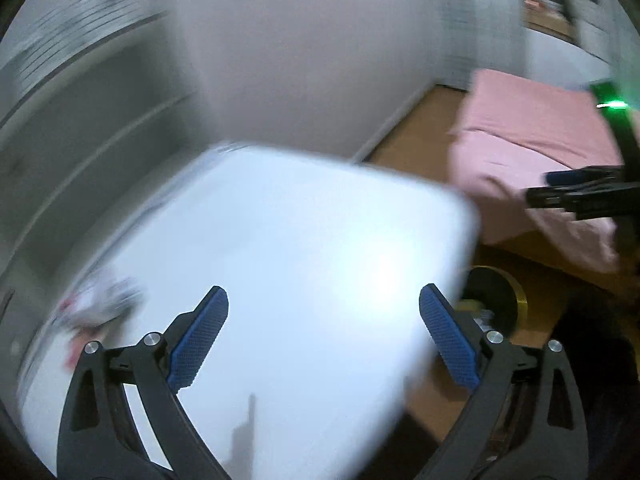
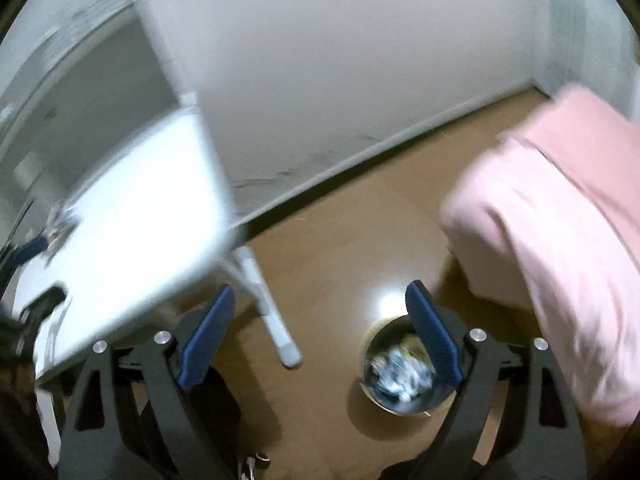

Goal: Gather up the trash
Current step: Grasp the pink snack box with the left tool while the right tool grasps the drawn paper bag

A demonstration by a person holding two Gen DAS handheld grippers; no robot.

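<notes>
Both views are motion-blurred. My left gripper (image 1: 323, 300) is open and empty above the white table (image 1: 280, 240). A crumpled white and red piece of trash (image 1: 100, 308) lies on the table's left side, left of my left fingers. My right gripper (image 2: 320, 298) is open and empty above the wooden floor. A round gold-rimmed bin (image 2: 400, 368) with crumpled paper inside stands on the floor just below the right finger. The bin also shows in the left wrist view (image 1: 494, 300) past the table's right edge. The right gripper shows at the right in the left wrist view (image 1: 548, 188).
A bed with a pink cover (image 2: 560, 220) stands at the right, also in the left wrist view (image 1: 532, 148). A white wall (image 2: 340, 80) runs behind. The table's white leg (image 2: 268, 304) stands on the floor left of the bin. A window or cabinet (image 1: 80, 120) is at the left.
</notes>
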